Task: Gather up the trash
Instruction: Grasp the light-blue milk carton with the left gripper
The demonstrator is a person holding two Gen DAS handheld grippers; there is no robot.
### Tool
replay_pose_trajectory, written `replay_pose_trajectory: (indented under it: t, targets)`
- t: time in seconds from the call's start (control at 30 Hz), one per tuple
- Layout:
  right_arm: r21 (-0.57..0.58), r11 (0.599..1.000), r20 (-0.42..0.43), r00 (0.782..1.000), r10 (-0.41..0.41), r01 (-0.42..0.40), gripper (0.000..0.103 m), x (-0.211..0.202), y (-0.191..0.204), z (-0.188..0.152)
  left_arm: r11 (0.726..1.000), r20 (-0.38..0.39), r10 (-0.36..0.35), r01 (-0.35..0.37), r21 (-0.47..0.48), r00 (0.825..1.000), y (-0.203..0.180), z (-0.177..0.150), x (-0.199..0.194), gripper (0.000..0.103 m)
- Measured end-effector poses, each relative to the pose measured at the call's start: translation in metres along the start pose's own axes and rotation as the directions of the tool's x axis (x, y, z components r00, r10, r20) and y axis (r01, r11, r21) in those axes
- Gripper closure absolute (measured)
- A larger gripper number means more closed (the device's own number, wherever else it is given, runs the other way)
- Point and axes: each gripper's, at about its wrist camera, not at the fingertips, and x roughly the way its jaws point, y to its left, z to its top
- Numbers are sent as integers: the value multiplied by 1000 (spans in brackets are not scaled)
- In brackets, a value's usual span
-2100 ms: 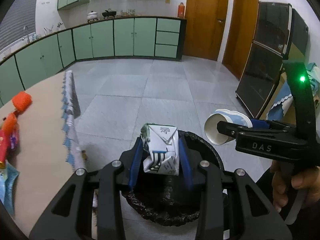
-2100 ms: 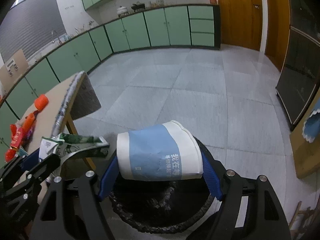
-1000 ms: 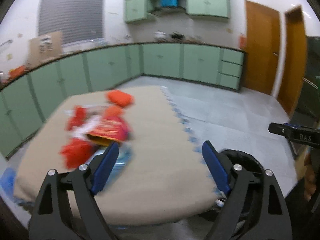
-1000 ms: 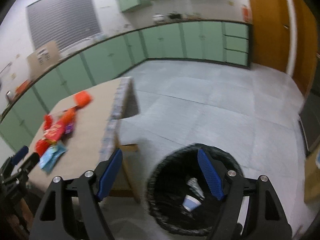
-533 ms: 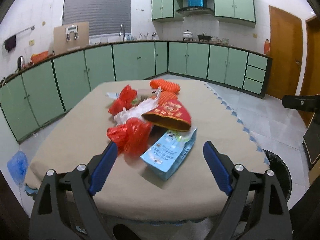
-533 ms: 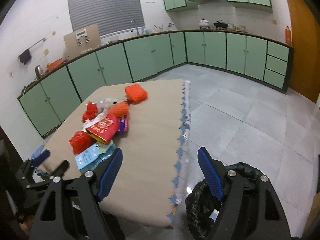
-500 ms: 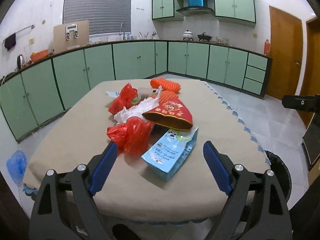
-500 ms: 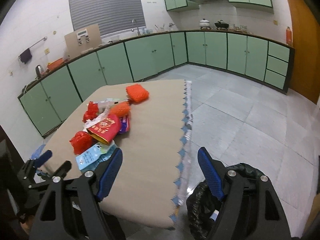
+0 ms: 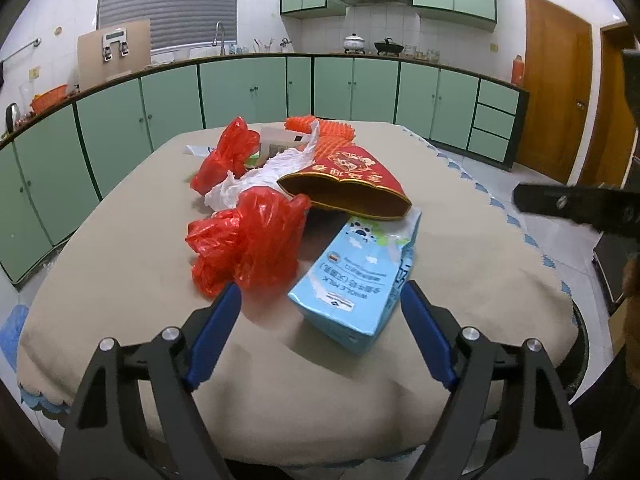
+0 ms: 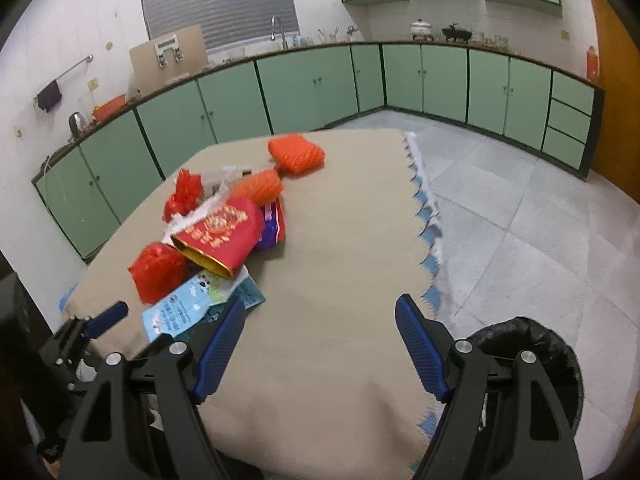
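Both your grippers have swung from the bin (image 10: pixel 532 344) back to the counter (image 9: pixel 120 248). Trash sits piled there: a red pouch (image 9: pixel 352 180), red bag (image 9: pixel 248 244), blue carton (image 9: pixel 360 276). Left gripper (image 9: pixel 320 332) and right gripper (image 10: pixel 320 344) have jaws wide, empty.

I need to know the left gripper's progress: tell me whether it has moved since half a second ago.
Yes. The left gripper has closed in on the table: the blue milk carton looks nearer between its open fingers.
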Motion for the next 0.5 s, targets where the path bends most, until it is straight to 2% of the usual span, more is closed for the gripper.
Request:
replay_pose_trajectory:
  t: [0.27,0.33,0.37,0.5]
  targets:
    - [7,1000,-22,1000,11,-11,27,18,-2,-1,1000,-43,-15,15,11,999,-4,-3,15,26]
    - [8,1000,-22,1000,13,-13,27,18,-3,-3,999,-53,-27,28,18,998,-6,-3,19,37]
    - [8,1000,-22,1000,13,-13,27,18,-3,-3,999,-59,-41,43,23,997,-8,-3,21,47]
    - [11,1000,-21,1000,12,-12,27,17,-5,-4,998,-54,-50,52,38,997,-15,-1,18,56]
